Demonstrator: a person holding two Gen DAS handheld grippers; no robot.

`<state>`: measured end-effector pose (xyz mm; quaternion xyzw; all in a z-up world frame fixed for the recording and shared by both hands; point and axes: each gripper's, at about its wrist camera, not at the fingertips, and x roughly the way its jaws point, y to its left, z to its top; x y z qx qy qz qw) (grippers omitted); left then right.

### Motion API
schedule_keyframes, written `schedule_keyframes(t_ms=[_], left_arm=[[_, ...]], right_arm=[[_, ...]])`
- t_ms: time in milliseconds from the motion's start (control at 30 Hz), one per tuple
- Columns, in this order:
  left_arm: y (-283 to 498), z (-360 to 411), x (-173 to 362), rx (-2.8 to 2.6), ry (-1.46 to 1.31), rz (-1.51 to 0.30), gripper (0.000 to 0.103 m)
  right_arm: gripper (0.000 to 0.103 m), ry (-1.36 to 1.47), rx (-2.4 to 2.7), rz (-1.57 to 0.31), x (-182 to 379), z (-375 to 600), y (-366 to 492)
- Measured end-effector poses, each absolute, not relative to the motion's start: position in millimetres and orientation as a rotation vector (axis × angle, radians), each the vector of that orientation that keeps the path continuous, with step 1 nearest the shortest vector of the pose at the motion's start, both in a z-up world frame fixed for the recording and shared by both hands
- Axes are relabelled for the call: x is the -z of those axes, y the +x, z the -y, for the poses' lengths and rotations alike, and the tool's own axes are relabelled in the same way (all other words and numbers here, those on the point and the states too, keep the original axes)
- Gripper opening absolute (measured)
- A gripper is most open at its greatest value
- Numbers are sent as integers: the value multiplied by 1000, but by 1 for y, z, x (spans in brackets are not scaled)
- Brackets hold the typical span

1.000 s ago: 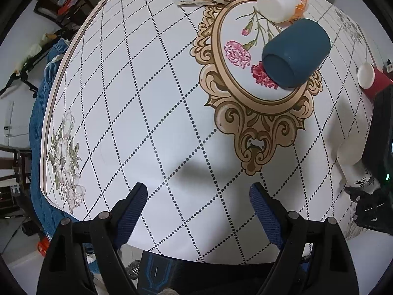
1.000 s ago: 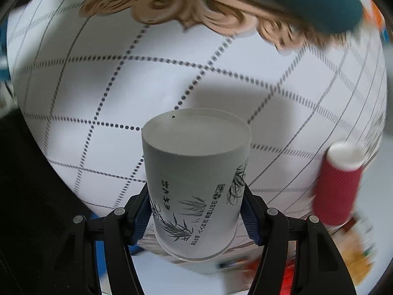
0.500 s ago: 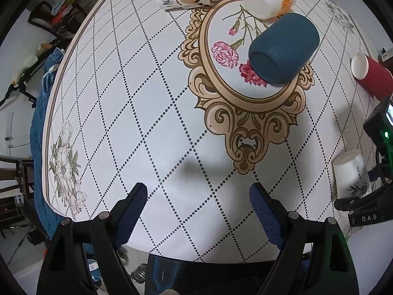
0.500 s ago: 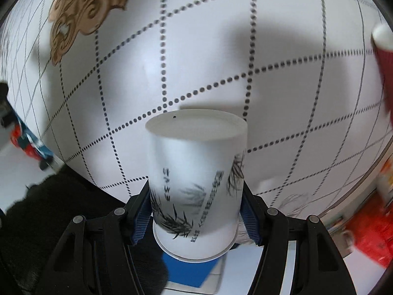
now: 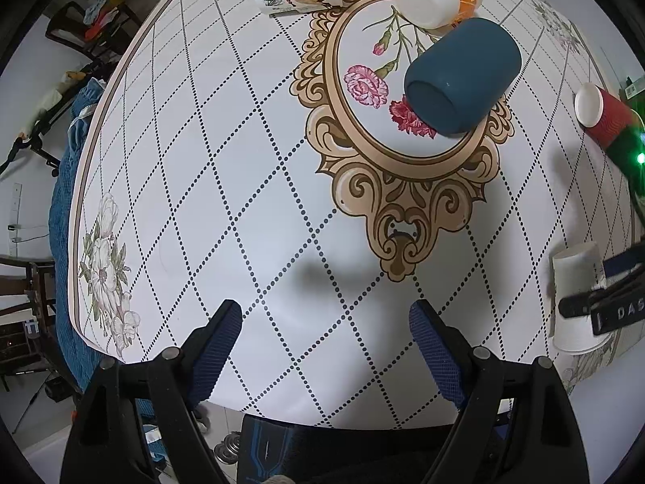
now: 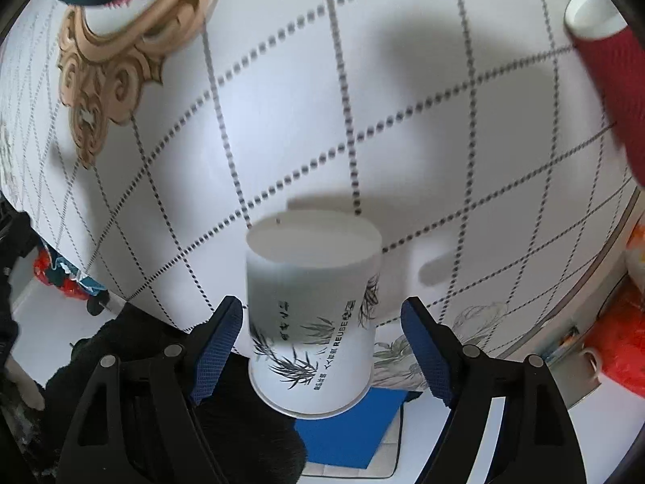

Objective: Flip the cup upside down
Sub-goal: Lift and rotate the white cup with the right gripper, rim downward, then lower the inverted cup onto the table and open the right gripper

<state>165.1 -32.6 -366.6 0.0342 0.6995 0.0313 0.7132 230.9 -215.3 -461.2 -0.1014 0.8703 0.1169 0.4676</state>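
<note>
Releasing: right tool (image 6: 322,347) has its pads spread, clear of the cup (image 6: 312,314) on both sides. Cup looks inverted, base up, rim on the surface (image 6: 363,101) near its 6 o'clock edge, so the flip seems done; only backing out remains. Left tool (image 5: 324,343) gapes empty.

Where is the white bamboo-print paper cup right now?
The white paper cup stands upside down near the table's front right edge, between the right gripper's opened fingers; the red cup lies behind it.

Bare tablecloth (image 5: 250,201) ahead; blue cup (image 5: 463,76) blocks the medallion.
</note>
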Motion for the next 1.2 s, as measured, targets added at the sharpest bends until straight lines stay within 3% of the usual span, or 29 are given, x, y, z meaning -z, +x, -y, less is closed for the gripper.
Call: schedule_keyframes(t_ms=[100,133,167,200,367,633,867,1067,1133,1200], left_arm=[[165,34,365,-66,80,-1549,85],[164,34,365,-65,82,-1548,85],[164,35,364,-65,83,-1547,85],[164,35,363,-65,86,-1545,85],[163,32,362,-72,81,-1544,85],[166,29,362,-74,58,-1541,85],[165,32,364,-65,77,-1535,85],[159,37,360,-45,99,-1520,85],[159,39,357,-34,97,-1515,85],[160,38,353,-25,95,-1507,85]], right_arm=[[82,-269,-287,-2113,455,216,244],[78,-275,-287,-2102,454,212,247],[64,-280,-293,-2088,454,204,256],[62,-280,-293,-2078,451,201,256],[61,-232,-308,-1925,422,195,274],[61,-37,-241,-1420,361,196,262],[62,-16,-165,-1097,355,203,233],[63,-47,-159,-1084,358,201,222],[70,-28,-159,-1119,361,199,222],[84,-7,-144,-1154,361,201,220]])
